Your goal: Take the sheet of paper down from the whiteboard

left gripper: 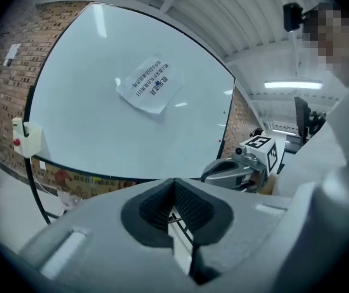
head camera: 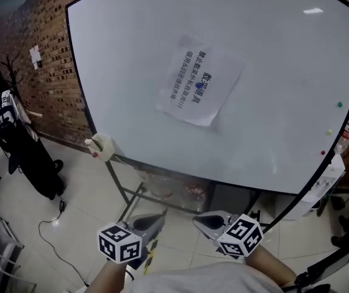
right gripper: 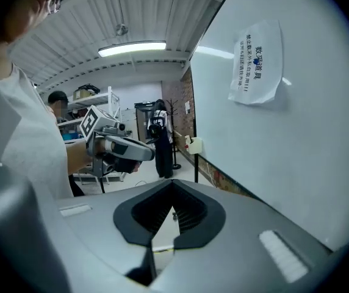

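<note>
A white sheet of paper [head camera: 201, 81] with printed lines hangs tilted near the middle of the whiteboard [head camera: 125, 72], pinned by a blue magnet [head camera: 199, 85]. The same paper shows in the left gripper view [left gripper: 150, 85] and in the right gripper view [right gripper: 257, 66]. Both grippers are low in the head view, well short of the board and below the sheet. My left gripper [head camera: 158, 220] [left gripper: 174, 182] is shut and empty. Beside it, my right gripper [head camera: 200, 220] [right gripper: 173, 183] also looks shut with nothing in it. Each one shows in the other's camera: right gripper [left gripper: 223, 171], left gripper [right gripper: 139, 151].
The board stands on a metal frame [head camera: 122, 194]. A white box [head camera: 100, 145] is clipped to its lower left corner. Small coloured magnets [head camera: 339, 104] dot its right edge. A coat rack with dark clothes [head camera: 10, 127] stands left by the brick wall; a cable [head camera: 52, 224] lies on the floor.
</note>
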`<act>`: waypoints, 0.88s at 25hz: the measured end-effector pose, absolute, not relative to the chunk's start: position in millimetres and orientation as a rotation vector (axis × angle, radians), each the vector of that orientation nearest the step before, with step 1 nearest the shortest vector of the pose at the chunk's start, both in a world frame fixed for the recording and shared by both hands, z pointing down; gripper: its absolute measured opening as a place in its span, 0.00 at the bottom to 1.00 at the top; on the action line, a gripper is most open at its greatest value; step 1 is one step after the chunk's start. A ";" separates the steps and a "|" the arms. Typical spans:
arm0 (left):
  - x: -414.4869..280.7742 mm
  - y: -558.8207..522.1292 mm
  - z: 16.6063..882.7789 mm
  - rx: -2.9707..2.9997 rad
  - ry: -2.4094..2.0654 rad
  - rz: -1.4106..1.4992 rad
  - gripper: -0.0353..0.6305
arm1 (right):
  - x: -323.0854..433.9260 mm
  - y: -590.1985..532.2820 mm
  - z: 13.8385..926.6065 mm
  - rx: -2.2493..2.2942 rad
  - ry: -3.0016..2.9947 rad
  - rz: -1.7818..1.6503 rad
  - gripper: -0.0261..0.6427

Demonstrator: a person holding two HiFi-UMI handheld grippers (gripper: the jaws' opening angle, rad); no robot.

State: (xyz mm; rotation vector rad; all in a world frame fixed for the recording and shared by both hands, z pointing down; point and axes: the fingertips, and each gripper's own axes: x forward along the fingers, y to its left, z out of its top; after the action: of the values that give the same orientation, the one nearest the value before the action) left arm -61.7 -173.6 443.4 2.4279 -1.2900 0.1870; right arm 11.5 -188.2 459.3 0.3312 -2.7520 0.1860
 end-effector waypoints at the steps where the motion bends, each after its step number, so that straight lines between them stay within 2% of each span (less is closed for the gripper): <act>1: -73.7 -189.9 437.9 2.449 -1.268 0.198 0.06 | -0.3 -203.1 454.5 0.367 -2.753 0.175 0.04; 9: -114.3 -282.3 416.2 2.560 -1.146 0.176 0.06 | -25.3 -272.4 454.0 0.561 -2.694 0.175 0.04; 16: -85.5 -343.3 401.1 2.635 -1.054 0.185 0.06 | 12.8 -328.6 435.1 0.694 -2.686 0.145 0.04; 22: -81.1 -372.1 372.8 2.687 -1.054 0.161 0.06 | 15.8 -364.8 398.2 0.759 -2.747 0.018 0.04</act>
State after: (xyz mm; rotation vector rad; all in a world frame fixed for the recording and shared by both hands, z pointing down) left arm -81.1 -372.1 372.8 2.6874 -1.0535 0.1608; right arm 15.8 -364.8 398.2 0.7595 -2.7467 0.0184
